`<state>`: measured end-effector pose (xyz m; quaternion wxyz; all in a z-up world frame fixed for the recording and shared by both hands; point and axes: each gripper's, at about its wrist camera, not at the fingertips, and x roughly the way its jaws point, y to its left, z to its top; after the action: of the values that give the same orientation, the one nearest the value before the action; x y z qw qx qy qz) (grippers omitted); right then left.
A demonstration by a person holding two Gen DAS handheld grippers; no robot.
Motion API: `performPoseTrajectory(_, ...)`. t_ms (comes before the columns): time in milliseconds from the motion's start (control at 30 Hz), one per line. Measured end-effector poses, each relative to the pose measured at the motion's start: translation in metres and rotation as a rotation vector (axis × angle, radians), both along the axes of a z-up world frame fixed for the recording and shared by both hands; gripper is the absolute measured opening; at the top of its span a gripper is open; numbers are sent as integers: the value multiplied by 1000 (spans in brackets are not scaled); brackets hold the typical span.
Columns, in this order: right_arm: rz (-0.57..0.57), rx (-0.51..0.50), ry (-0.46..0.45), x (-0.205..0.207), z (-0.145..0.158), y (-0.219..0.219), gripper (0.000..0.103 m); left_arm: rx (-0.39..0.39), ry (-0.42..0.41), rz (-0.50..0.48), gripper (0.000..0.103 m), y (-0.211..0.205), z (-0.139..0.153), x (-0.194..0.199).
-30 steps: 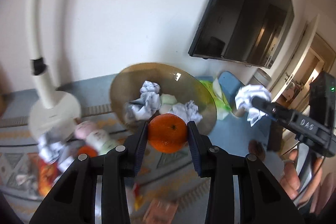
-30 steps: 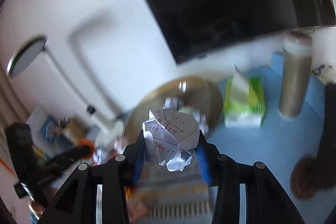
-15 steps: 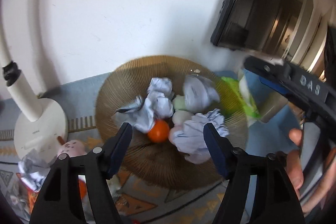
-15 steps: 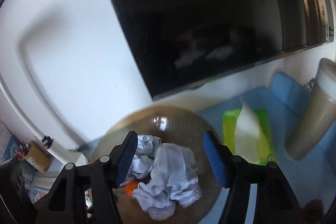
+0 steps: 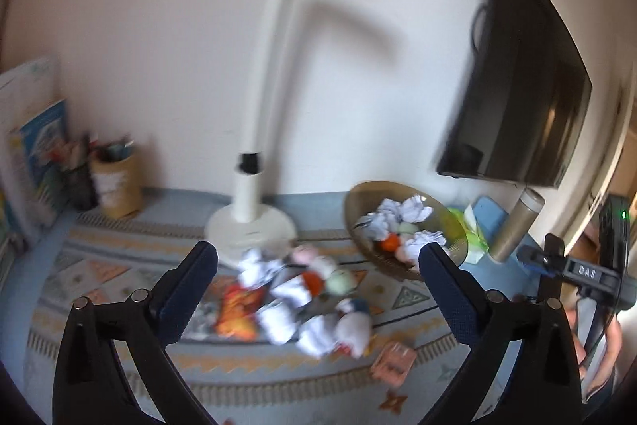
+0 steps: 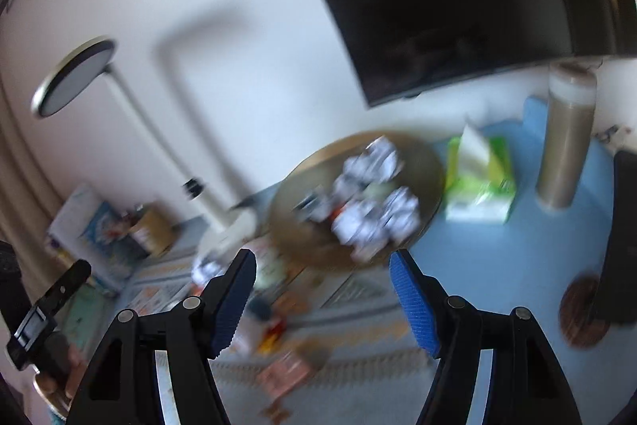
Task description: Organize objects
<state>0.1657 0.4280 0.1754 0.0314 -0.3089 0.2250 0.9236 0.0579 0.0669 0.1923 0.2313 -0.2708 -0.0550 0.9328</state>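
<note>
A golden woven bowl [image 5: 358, 222] stands right of the lamp base and holds several crumpled paper balls [image 5: 410, 206] and an orange [image 5: 389, 242]. In the right wrist view the bowl [image 6: 290, 186] is blurred, just beyond the fingertips. My left gripper [image 5: 317, 257] hovers over a pile of paper balls, soft toys and another orange [image 5: 310, 281] on the patterned mat. Its jaws are opening wide with nothing between them. My right gripper [image 6: 321, 259] is also opening and holds nothing. It shows at the right edge of the left wrist view [image 5: 557, 261].
A white desk lamp [image 5: 254, 186] stands behind the pile. A dark monitor [image 5: 517, 106] hangs at the right. A green tissue pack [image 6: 481, 178] and a tan flask [image 6: 565, 138] sit right of the bowl. A pen holder [image 5: 115, 186] and books [image 5: 36, 154] stand at the left.
The left gripper let go of the orange and the right let go of its paper ball; both now lie in the bowl. Both grippers pulled back, the left swinging toward the pile.
</note>
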Motion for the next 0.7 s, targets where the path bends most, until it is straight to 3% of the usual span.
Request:
performPoseTrajectory(33, 13, -5, 3, 5, -3, -8, 69, 4, -15, 16, 102, -13, -7, 2)
performPoseTrajectory(100, 3, 9, -4, 14, -19, -23, 81, -25, -49, 64, 102, -34, -28, 2)
performPoseTrajectory(133, -24, 33, -22, 16, -35, -31, 92, -64, -65, 115, 102, -42, -49, -1)
performPoseTrajectory(233, -41, 165, -89, 4, -91, -57, 93, -141, -141, 218, 102, -61, -112, -18)
performPoseTrajectory(333, -11, 206, -115, -13, -123, -69, 92, -143, -210, 258, 102, -78, -155, -34)
performPoseTrajectory(567, -5, 252, -104, -32, -142, -70, 92, -113, -241, 282, 102, -92, -176, -41)
performPoseTrajectory(700, 14, 255, -87, -30, -140, -75, 92, -122, -291, 197, 102, -85, -178, -50)
